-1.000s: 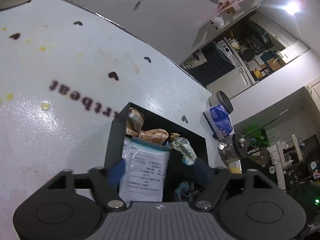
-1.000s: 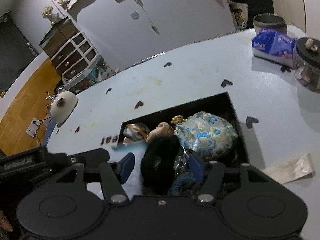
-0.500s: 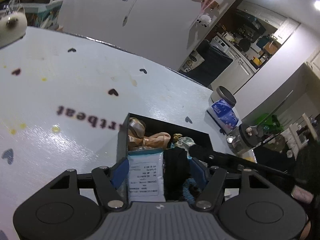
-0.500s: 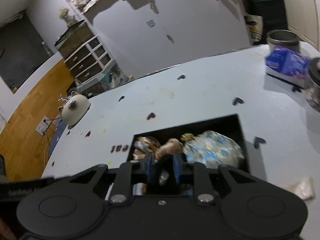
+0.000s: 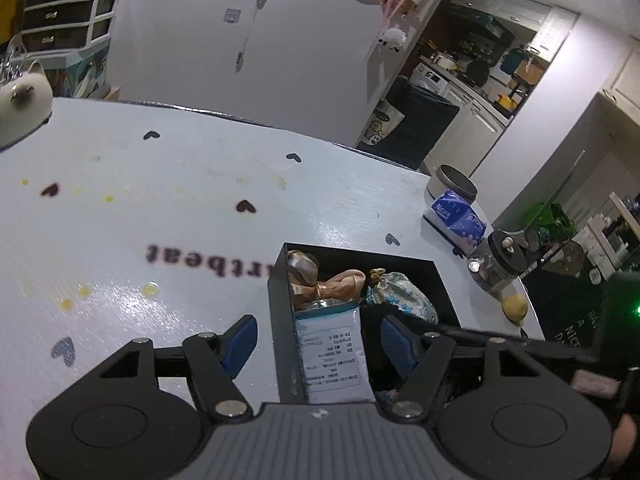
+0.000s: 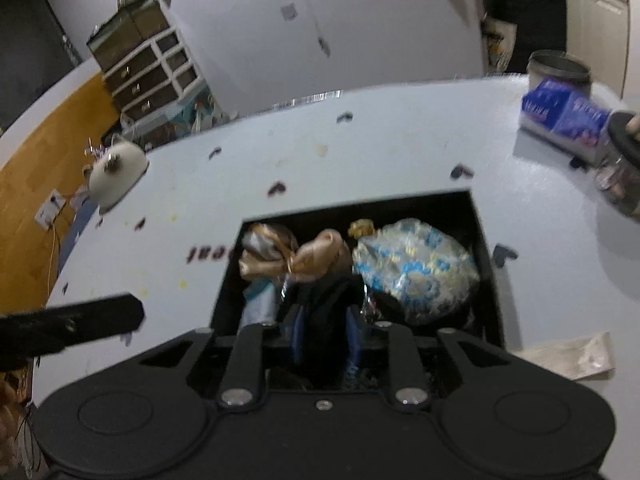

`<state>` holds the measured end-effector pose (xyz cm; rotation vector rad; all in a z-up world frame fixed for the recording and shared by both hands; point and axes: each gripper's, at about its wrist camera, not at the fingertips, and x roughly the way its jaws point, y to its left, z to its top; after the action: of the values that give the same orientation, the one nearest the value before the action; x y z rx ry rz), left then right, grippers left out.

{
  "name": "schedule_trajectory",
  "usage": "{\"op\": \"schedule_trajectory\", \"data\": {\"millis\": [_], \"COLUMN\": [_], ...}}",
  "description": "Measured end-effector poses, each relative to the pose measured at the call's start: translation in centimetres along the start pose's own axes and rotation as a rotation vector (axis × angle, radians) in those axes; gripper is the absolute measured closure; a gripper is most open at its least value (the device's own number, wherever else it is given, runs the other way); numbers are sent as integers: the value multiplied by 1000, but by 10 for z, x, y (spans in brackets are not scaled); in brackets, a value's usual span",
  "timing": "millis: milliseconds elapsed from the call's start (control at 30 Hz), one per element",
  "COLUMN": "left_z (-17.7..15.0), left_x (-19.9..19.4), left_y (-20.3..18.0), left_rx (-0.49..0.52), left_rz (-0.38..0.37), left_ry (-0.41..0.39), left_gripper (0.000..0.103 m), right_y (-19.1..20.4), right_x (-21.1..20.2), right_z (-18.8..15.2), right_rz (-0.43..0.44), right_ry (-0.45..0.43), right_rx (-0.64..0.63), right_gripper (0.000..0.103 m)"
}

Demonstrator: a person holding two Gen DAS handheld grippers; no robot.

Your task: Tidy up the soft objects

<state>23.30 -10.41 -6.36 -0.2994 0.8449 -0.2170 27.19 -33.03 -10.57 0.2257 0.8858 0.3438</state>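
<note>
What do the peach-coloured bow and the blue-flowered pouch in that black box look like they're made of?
The peach bow looks like satin ribbon: smooth loops with a soft sheen. The blue-flowered pouch seems a shiny brocade-like fabric, or possibly foil, since its crinkled surface glints. The black box looks like thin, rigid matte card or plastic; I can't tell which.

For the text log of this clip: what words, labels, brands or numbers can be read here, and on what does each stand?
"rtbeat", upside down, printed on the white table; the black box cuts off its start.
"eat", the same print seen from the right wrist view.
"Natural", partly legible, on the blue tissue pack.
Printed lines on the white packet in the box: too small to read.
</note>
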Motion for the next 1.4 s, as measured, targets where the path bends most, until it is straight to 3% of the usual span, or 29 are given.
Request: {"op": "schedule_trajectory", "data": {"millis": [533, 967, 1233, 1400], "left_z": [9, -14, -52, -75], "left_x": [-51, -89, -113, -121], "left_y": [18, 8, -11, -22], "left_rx": [167, 232, 201, 172], "left_rz": [-22, 44, 104, 120], "left_ry": [-75, -160, -231, -235], "left_gripper": [0, 0, 0, 0], "right_y": [60, 72, 54, 39], "right_x": [-100, -154, -181, -193], "right_z": [-14, -48, -71, -88], "right_rz": [-93, -202, -221, -214], "right_ry": [-304, -438, -446, -439], "right_rx": [10, -43, -88, -92], "right_gripper": [45, 20, 9, 4]}}
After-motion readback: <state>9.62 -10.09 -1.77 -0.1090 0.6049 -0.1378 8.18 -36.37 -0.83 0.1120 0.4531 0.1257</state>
